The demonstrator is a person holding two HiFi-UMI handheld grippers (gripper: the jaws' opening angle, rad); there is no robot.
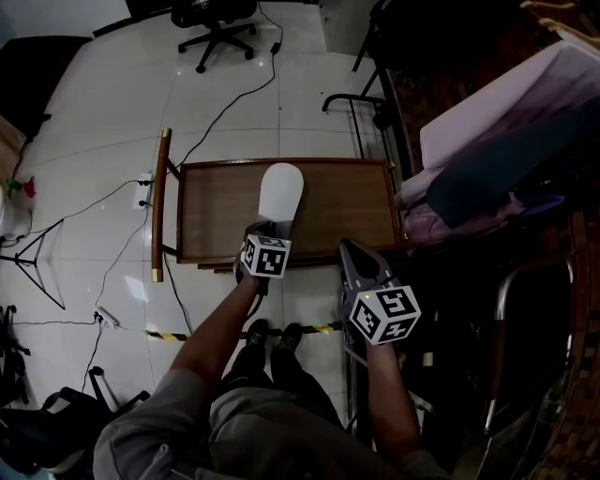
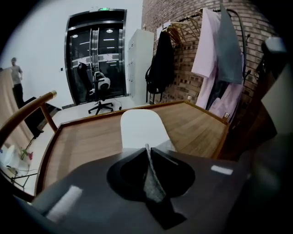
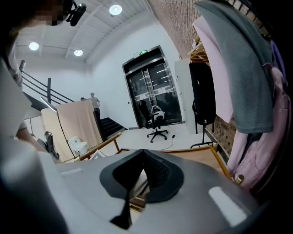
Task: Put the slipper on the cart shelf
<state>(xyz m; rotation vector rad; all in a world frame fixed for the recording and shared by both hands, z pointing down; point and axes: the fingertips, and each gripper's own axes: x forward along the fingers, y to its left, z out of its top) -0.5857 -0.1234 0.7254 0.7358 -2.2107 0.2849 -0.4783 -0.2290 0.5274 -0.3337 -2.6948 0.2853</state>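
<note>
A white slipper (image 1: 279,192) is seen lying lengthwise on the wooden top shelf (image 1: 347,206) of the cart, toe pointing away from the person. The left gripper (image 1: 262,232) is set at the slipper's near end, with its marker cube above the cart's near edge. Only in the left gripper view is the grip shown: the left gripper (image 2: 146,151) is closed on a thin grey edge at the slipper's (image 2: 142,128) heel, and the white sole is laid flat on the boards ahead.

The right gripper (image 1: 349,249) is held just beside the left one, short of the cart's near rim. In its own view the right gripper (image 3: 143,153) is seen with tips together and nothing pinched; a strip of the cart's wood is glimpsed through the gap behind them.

The curved wooden handle (image 1: 159,206) is shown at the cart's left end. Hanging clothes (image 2: 219,50) against a brick wall and a glass door are shown only in the gripper views. An office chair (image 1: 217,23) is visible in all three.
</note>
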